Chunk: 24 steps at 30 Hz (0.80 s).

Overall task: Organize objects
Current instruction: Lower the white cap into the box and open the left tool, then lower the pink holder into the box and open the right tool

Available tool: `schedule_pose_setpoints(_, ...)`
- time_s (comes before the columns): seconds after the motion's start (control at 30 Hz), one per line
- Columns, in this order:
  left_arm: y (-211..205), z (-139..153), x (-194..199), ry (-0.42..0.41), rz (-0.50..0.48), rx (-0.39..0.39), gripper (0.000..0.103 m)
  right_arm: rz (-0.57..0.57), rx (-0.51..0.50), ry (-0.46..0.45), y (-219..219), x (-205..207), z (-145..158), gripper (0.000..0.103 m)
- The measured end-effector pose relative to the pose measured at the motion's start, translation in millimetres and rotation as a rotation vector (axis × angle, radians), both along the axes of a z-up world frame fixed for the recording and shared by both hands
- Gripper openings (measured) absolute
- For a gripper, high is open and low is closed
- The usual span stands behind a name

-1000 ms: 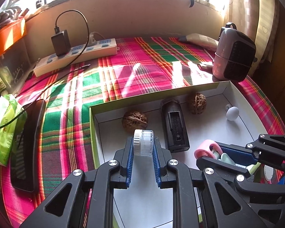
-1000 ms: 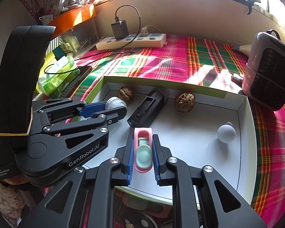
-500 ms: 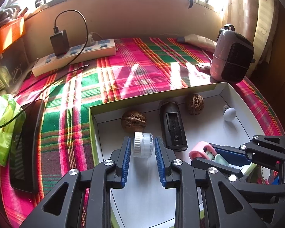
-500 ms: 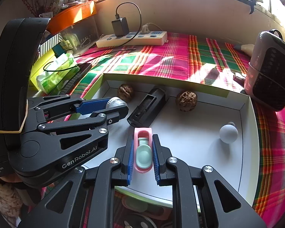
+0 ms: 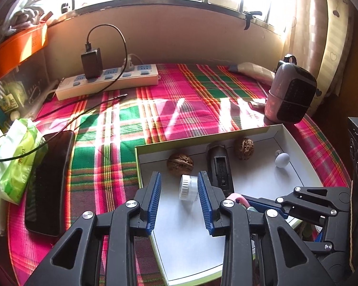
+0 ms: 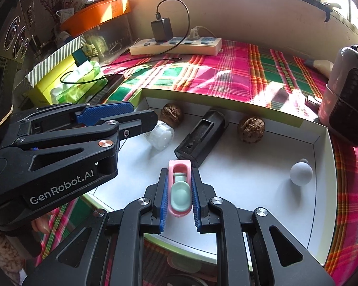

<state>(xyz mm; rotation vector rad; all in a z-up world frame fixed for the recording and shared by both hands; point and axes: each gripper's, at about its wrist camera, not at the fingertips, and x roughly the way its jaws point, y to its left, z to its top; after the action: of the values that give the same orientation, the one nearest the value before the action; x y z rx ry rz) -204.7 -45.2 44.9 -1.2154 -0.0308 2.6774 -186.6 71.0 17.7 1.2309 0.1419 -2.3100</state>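
A white open box (image 5: pixel 186 226) (image 6: pixel 250 183) lies on the plaid cloth. In it are two walnuts (image 5: pixel 180 164) (image 5: pixel 244 148), a black holder (image 5: pixel 219 166) and a small white ball (image 5: pixel 282 160). A small white jar (image 5: pixel 188 187) (image 6: pixel 160 136) lies on its side on the box floor. My left gripper (image 5: pixel 179 187) is open around the jar, pads apart from it. My right gripper (image 6: pixel 179 188) is shut on a pink and mint toy (image 6: pixel 180 188) just above the box floor, near the black holder (image 6: pixel 201 136).
A white power strip (image 5: pixel 107 82) with a black charger stands at the back. A black case (image 5: pixel 49 183) and a green tissue pack (image 5: pixel 14 162) lie at the left. A pink-black heater (image 5: pixel 290 97) stands at the right. An orange tray (image 6: pixel 95 14) sits on the back-left shelf.
My left gripper has opened and let go of the white jar, which now lies on the box floor; the gripper has drawn back a little. My right gripper still holds the pink toy.
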Motion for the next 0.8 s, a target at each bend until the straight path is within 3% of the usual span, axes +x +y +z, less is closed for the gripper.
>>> schedule_pose_setpoints(0.8, -21.9, 2.8, 11.0, 0.006, 0.07, 0.003, 0.03, 0.058, 0.008, 0.007, -31.8, -8.3, -8.3, 0.019)
